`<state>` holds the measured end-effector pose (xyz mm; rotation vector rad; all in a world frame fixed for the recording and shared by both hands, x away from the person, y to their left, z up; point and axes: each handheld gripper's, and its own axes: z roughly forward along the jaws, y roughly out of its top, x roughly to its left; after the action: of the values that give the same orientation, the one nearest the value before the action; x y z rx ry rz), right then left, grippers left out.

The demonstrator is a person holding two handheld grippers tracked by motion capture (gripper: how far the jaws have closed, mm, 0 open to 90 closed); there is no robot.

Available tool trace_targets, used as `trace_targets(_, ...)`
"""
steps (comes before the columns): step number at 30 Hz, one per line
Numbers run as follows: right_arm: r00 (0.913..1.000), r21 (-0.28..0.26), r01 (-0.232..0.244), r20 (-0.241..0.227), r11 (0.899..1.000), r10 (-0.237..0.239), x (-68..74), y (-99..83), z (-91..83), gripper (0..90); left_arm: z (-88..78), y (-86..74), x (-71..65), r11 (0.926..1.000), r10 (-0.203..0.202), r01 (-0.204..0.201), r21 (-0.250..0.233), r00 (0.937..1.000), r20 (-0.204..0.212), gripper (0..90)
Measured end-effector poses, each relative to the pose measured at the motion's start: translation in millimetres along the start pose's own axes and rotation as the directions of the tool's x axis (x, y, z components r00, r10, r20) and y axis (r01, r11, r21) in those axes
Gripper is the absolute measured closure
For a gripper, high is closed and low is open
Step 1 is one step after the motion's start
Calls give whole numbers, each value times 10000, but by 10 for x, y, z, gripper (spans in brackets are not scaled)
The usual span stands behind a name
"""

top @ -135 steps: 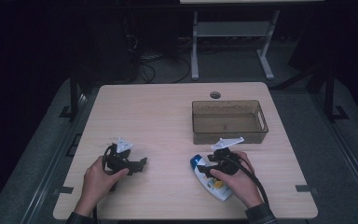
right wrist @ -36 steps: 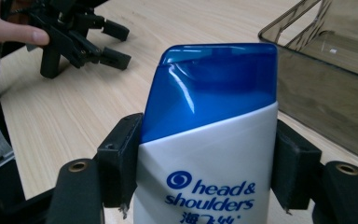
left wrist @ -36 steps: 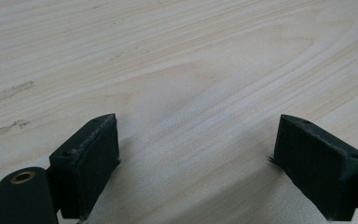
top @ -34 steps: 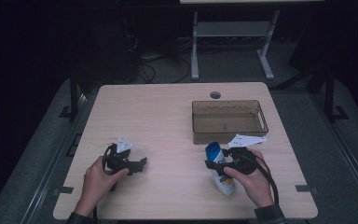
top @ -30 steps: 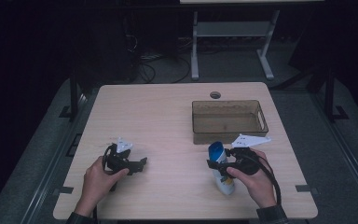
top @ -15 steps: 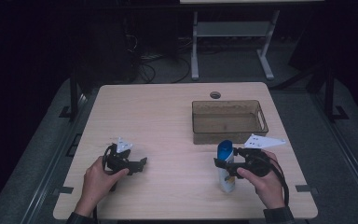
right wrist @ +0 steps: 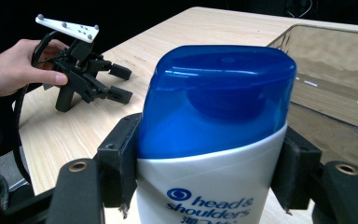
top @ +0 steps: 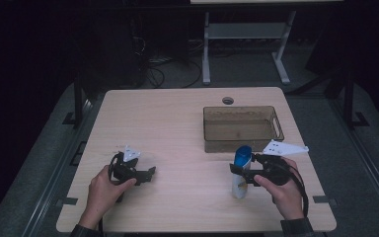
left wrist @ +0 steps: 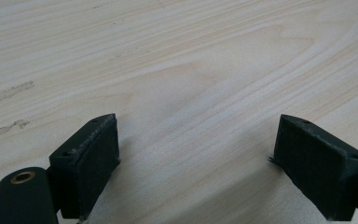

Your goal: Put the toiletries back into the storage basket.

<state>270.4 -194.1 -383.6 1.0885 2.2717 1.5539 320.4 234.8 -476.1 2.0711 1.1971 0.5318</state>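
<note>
One white plastic shampoo bottle with a blue cap [top: 241, 170] is held upright on the pale wooden counter [top: 177, 123], near its front right edge and just in front of one brown translucent plastic bin [top: 242, 128]. The bottle is clamped below its cap by the jaws of the right gripper [top: 237, 170], one pad pressed on each side. The left gripper [top: 150, 173] is rested on the counter at front left, well apart, its jaws spread wide over bare wood. Two grippers are counted, each held in one hand.
</note>
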Motion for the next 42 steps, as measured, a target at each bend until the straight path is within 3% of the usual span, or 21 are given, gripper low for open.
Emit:
trace_targets(19,9994,-618,224,265,9978,-208,-28,209,-59,350,0,0,0,10000,-7,7,5,10000,2,129)
trace_targets(42,9970,-1408,494,665,9888,-403,-101,542,13,350,0,2,0,10000,-32,32,5,10000,16,129)
